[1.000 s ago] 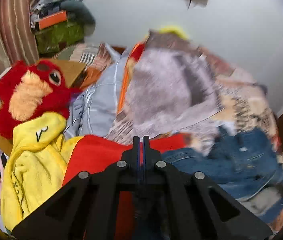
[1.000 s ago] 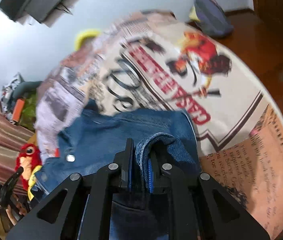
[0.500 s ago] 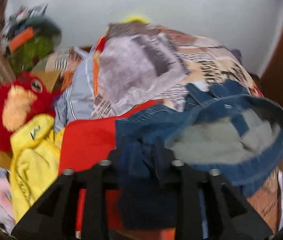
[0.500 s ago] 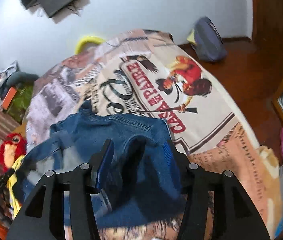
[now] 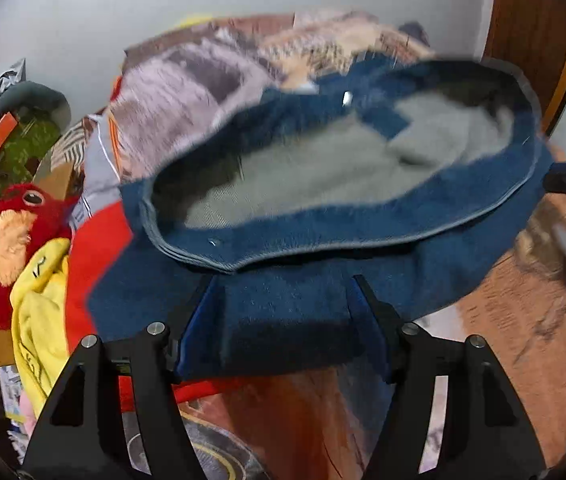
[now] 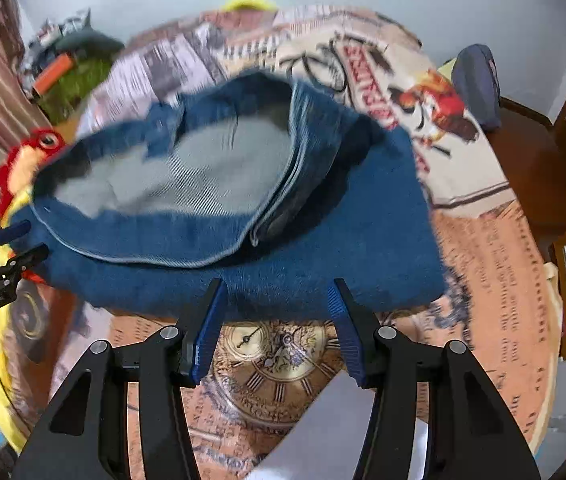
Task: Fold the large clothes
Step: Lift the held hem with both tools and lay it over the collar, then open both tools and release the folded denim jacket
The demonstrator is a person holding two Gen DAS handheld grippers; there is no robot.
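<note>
Both my tongs spread wide, gripping nothing: left tongs [image 5: 283,320], right tongs [image 6: 279,320]. Denim jeans [image 6: 323,216] lie bunched on printed bedspread [image 6: 495,264] at 12 o'clock, waistband gaping. Risk: loose bunching spoils fold; plush toy [image 5: 15,224] at 9 o'clock crowds edge.

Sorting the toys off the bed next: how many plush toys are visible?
1: a red plush toy at the bed's left edge, behind the denim garment. Others may be hidden under the clothes.
</note>
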